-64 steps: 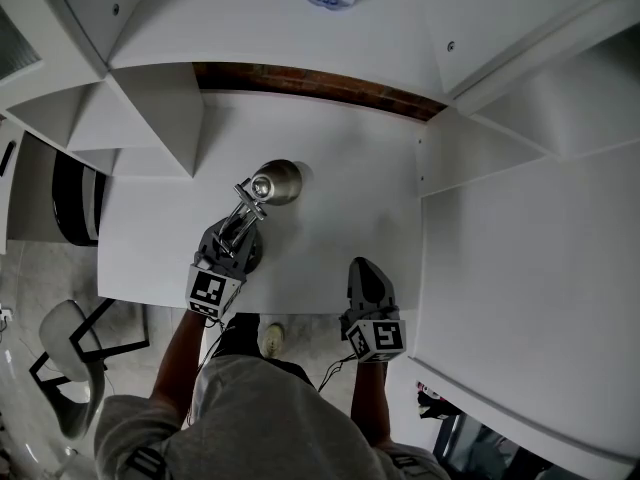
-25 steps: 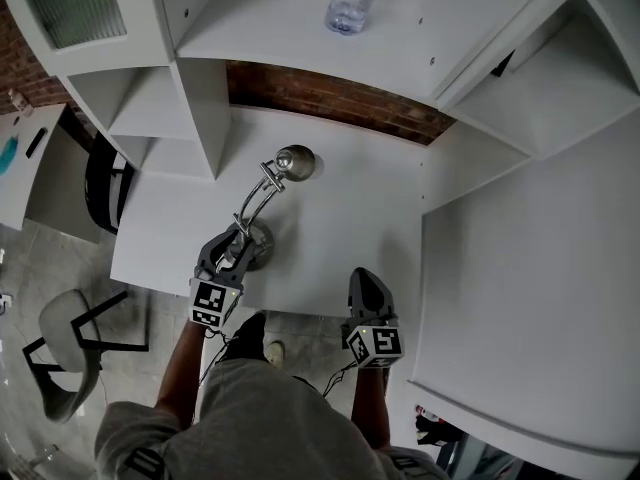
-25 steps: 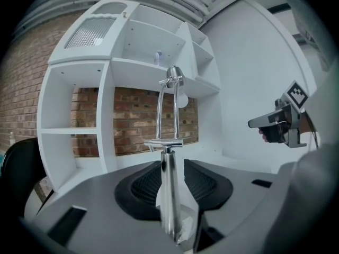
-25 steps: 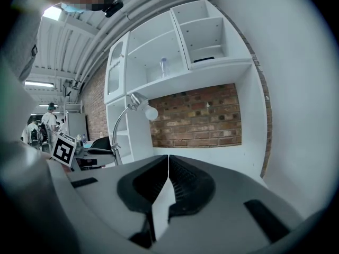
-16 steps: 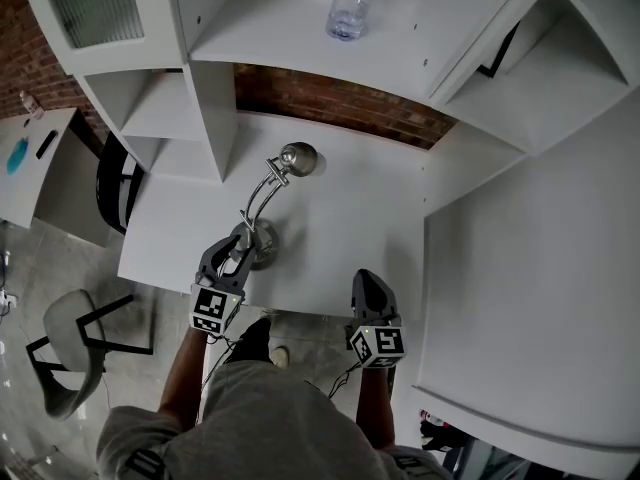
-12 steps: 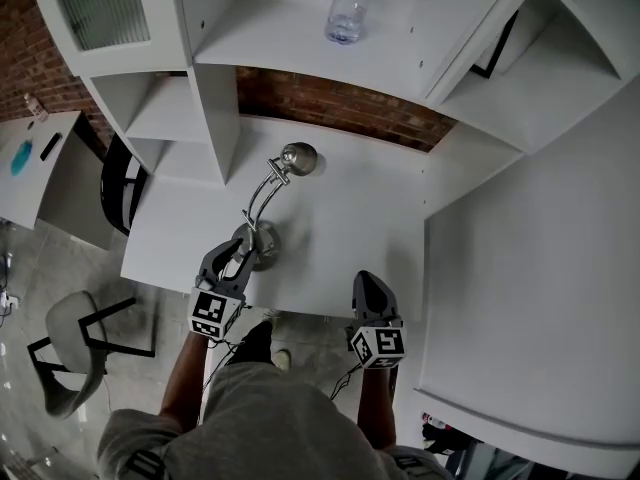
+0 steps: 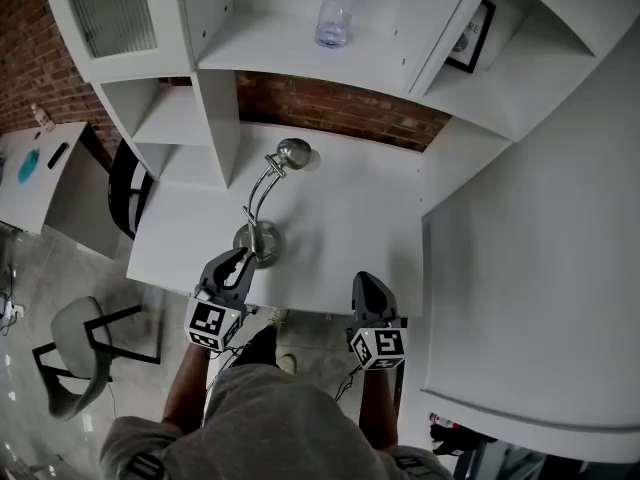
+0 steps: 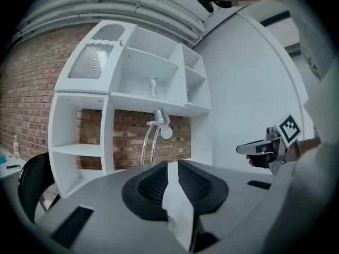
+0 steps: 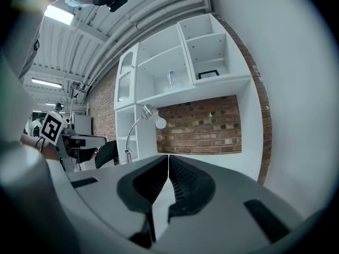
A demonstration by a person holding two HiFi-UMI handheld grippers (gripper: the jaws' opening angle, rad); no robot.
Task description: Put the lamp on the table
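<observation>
The lamp (image 7: 258,240) looks rigid and base-heavy; grasp the stem (image 7: 252,198). Left gripper (image 7: 243,257) jaws, just closing, stand ajar and empty. Right gripper (image 7: 365,279) jaws are together.

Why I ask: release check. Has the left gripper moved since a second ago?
Yes: left gripper backed off lamp base toward table's near edge; fingers just closing, empty.

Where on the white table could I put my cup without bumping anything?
The biggest bare patch of the white table lies between the silver gooseneck desk lamp and the tall white panel on the right. A narrower strip runs left of the lamp, beside the white shelf unit. It is crowded only around the lamp.
</observation>
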